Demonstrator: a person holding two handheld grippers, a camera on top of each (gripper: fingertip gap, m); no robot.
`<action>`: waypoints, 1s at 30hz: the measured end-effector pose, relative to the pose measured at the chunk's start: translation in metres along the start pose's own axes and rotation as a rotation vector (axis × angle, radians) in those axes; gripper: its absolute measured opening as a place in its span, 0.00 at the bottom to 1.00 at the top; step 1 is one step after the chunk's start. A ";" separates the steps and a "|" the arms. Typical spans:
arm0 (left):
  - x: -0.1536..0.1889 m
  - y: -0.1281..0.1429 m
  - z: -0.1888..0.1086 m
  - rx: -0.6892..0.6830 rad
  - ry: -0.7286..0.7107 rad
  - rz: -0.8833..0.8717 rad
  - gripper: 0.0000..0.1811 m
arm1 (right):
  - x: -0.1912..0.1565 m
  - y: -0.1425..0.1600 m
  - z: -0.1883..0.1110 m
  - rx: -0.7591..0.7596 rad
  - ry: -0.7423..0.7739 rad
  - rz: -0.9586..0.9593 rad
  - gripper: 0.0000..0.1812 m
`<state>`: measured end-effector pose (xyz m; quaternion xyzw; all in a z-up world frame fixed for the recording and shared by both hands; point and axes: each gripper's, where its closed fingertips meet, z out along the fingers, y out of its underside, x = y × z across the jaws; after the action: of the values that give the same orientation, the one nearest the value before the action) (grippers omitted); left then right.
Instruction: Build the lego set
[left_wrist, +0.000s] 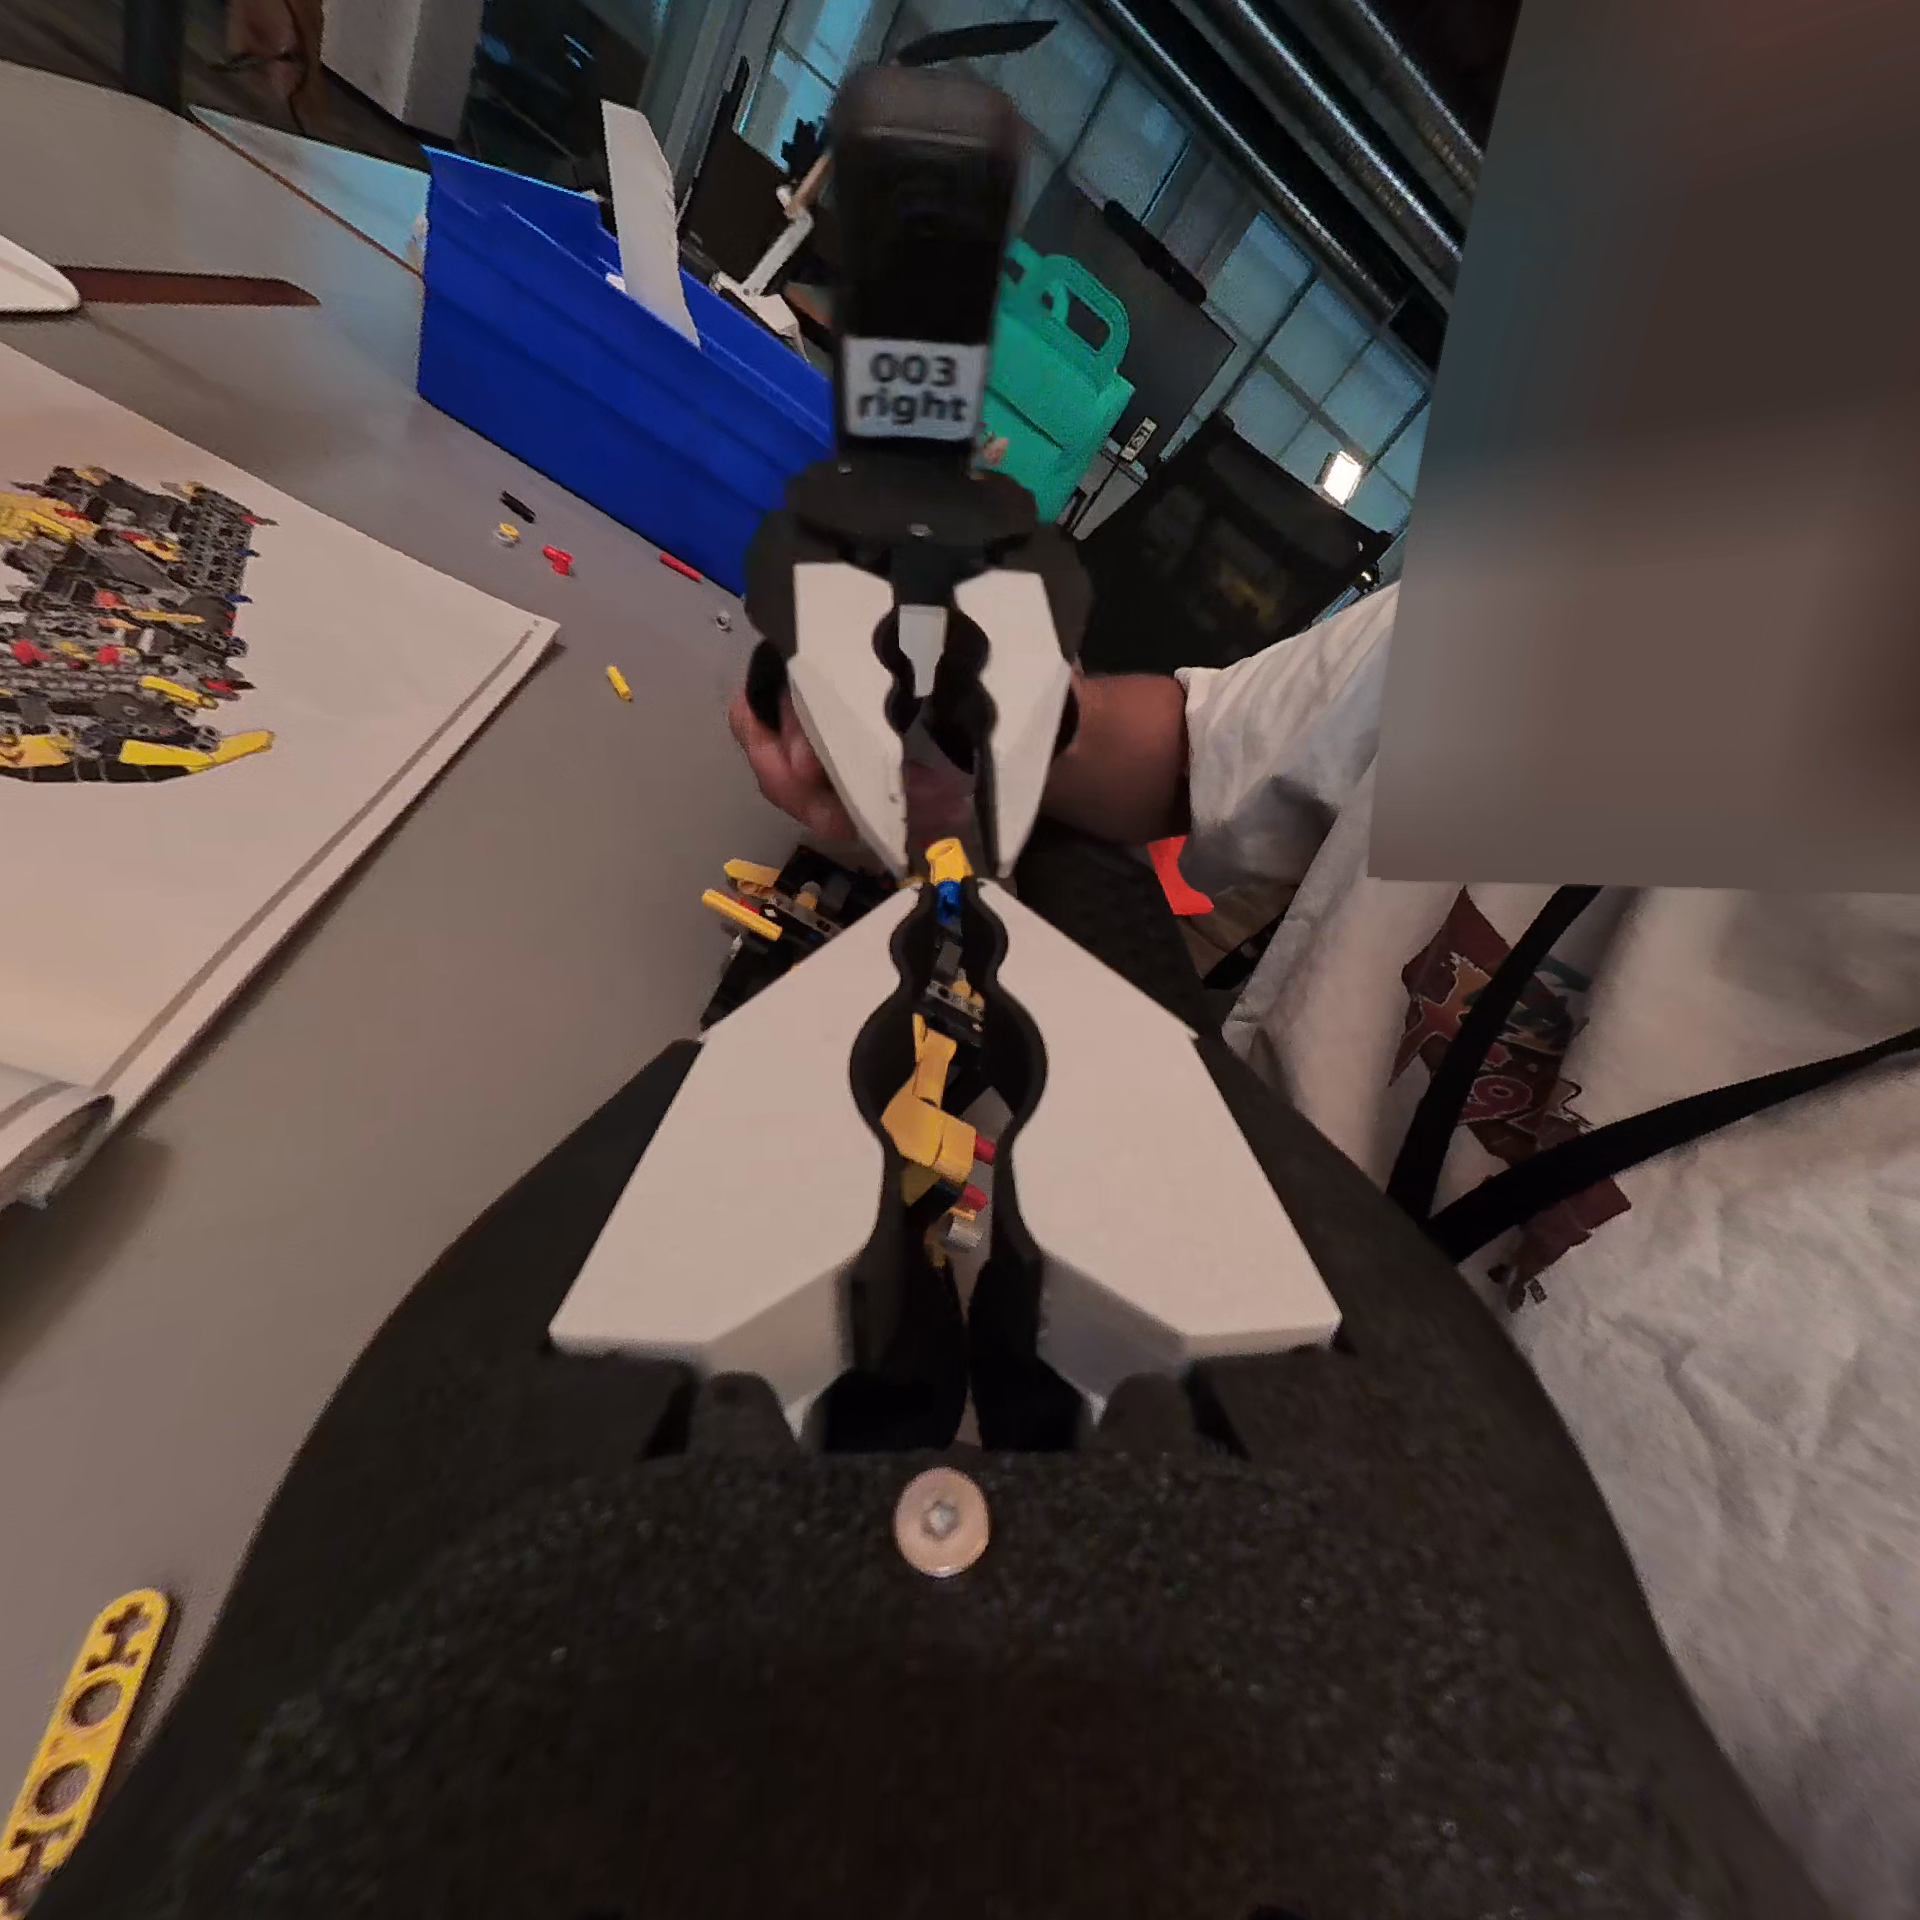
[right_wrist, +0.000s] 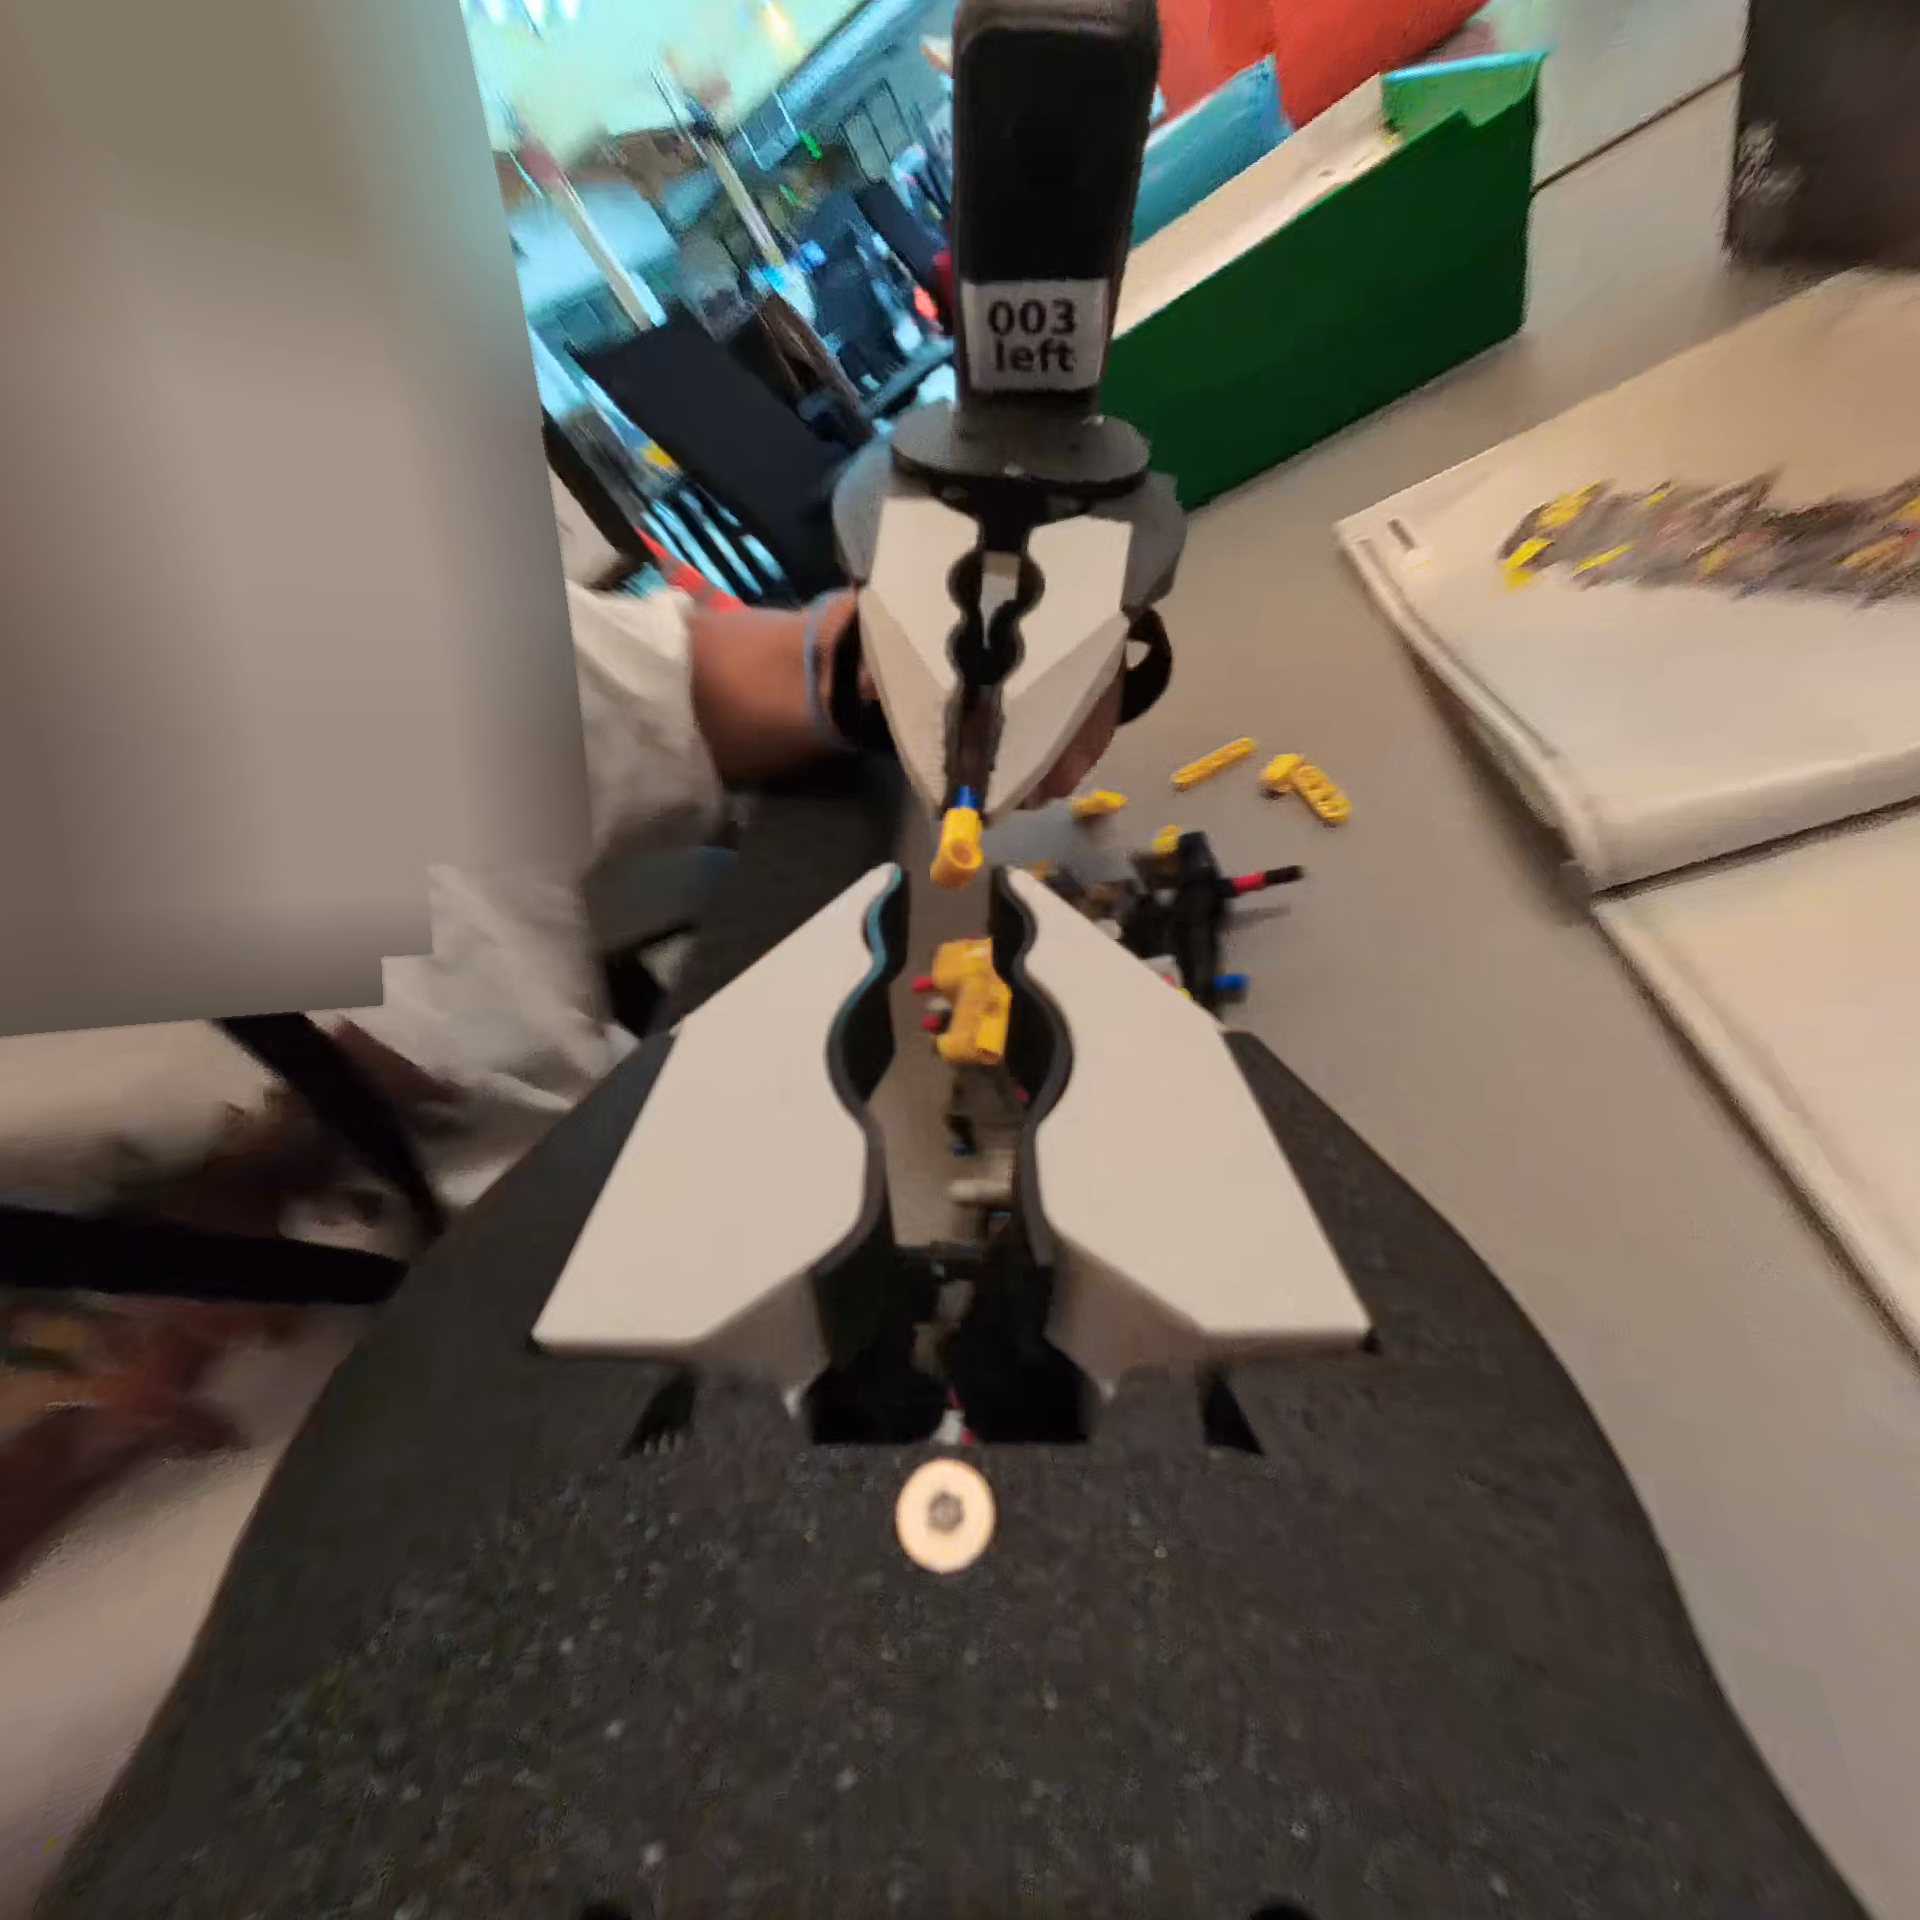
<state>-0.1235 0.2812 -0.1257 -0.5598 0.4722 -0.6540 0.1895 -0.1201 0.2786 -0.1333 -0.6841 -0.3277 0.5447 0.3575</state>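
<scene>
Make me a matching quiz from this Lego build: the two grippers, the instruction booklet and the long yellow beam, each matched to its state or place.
Things:
1 left gripper
2 right gripper
3 instruction booklet
4 long yellow beam

States:
A lying open on the table
B open, holding nothing
C loose by itself on the table
D shut on a blue pin

Pairs: 1-D, 2-B, 3-A, 4-C
</scene>
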 end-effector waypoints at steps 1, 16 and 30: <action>0.000 0.000 0.000 -0.001 0.000 0.004 0.02 | -0.001 -0.004 -0.001 0.031 -0.031 0.064 0.05; 0.001 -0.003 -0.001 0.006 -0.030 0.056 0.02 | -0.001 -0.004 0.003 0.087 -0.097 0.219 0.04; 0.004 0.001 0.002 -0.023 -0.038 0.102 0.02 | -0.003 -0.003 0.003 0.086 -0.147 0.333 0.03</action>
<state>-0.1234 0.2771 -0.1248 -0.5496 0.5038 -0.6273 0.2250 -0.1235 0.2782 -0.1297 -0.6714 -0.2119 0.6583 0.2664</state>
